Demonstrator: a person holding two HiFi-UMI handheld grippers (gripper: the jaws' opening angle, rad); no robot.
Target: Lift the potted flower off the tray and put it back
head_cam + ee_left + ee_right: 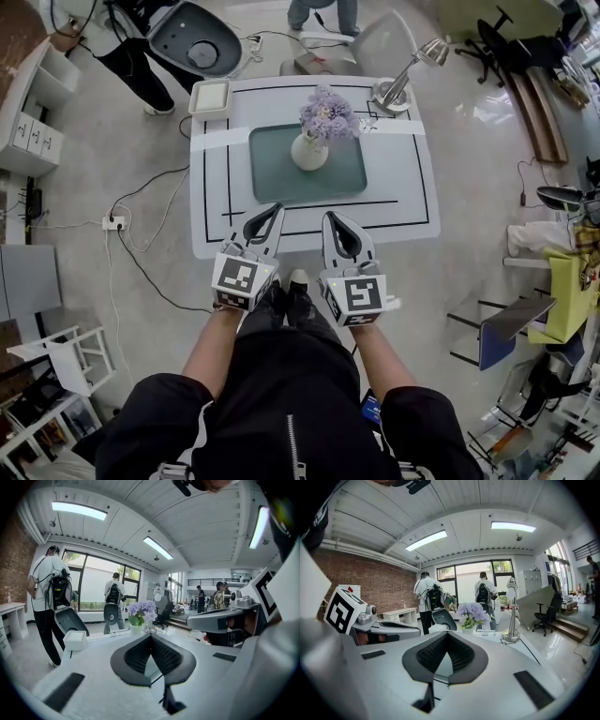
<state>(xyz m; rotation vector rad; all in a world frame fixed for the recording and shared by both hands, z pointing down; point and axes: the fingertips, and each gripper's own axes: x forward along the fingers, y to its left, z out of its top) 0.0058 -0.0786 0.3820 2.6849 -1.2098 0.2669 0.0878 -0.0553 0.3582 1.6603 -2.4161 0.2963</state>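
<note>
Left gripper (272, 214): forearm stretched forward over the table (403, 192) edge, jaws pressed together, empty.
Right gripper (334, 221): at its 3 o'clock, parallel, jaws likewise closed on nothing.
Potted flower (314, 141): upright on green tray (272, 183), 12 o'clock of both grippers, well apart.

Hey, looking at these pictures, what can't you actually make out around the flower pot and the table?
- Pot's mouth: head view, blooms of the potted flower cover it.
- Where the pot meets the tray: both gripper views, the left gripper and right gripper block it.
- White dish: head view, too small to tell whether it holds anything.
</note>
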